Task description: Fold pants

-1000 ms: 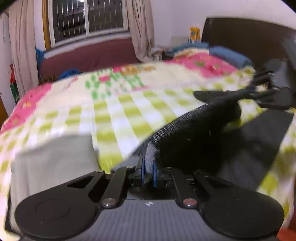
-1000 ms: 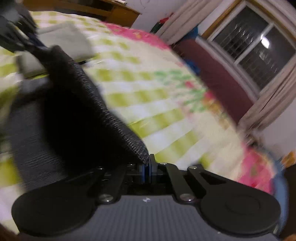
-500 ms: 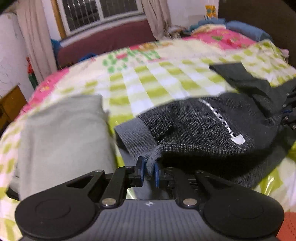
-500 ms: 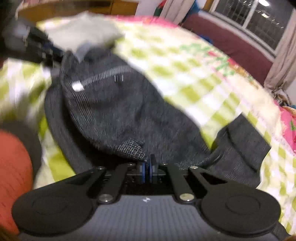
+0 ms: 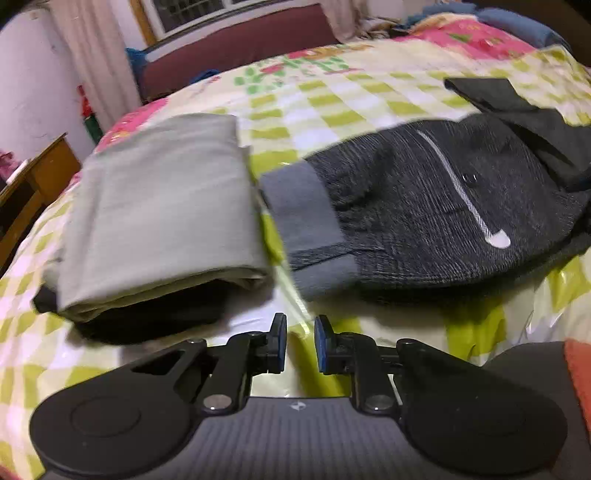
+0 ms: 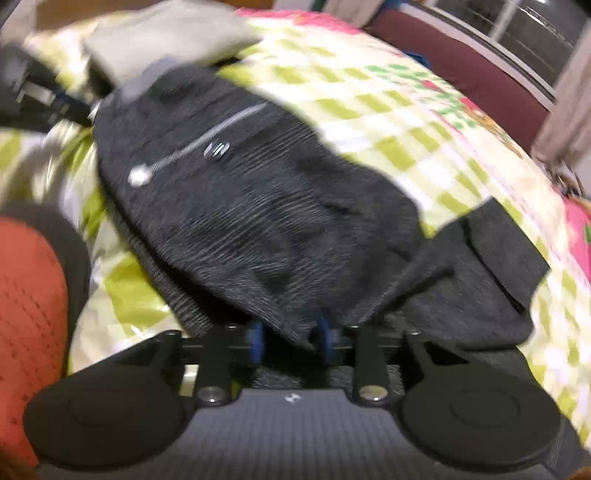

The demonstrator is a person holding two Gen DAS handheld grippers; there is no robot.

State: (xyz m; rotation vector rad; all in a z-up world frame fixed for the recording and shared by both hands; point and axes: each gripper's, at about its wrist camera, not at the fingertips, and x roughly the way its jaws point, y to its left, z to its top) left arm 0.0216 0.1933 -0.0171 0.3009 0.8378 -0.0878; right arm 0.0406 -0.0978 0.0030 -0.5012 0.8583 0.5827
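Observation:
Dark grey pants point(image 5: 424, 206) lie folded over on the checked bedspread point(image 5: 332, 96), with a lighter grey waistband point(image 5: 306, 214) at their left end and a pale pocket stripe. My left gripper point(image 5: 300, 343) is open and empty, just short of the waistband. In the right wrist view the same pants point(image 6: 258, 206) fill the middle, and a leg end point(image 6: 495, 251) trails off to the right. My right gripper point(image 6: 291, 339) is open, with a fold of the pants lying loose between its jaws.
A folded pale grey-green garment point(image 5: 159, 206) lies on a dark one just left of the pants, and it also shows in the right wrist view point(image 6: 166, 33). A wooden nightstand point(image 5: 29, 192) stands at the left. The person's orange sleeve point(image 6: 29, 325) is at the lower left.
Both grippers carried the pants' waist end down onto the bed, then opened and let go. The left gripper has pulled back from the waistband.

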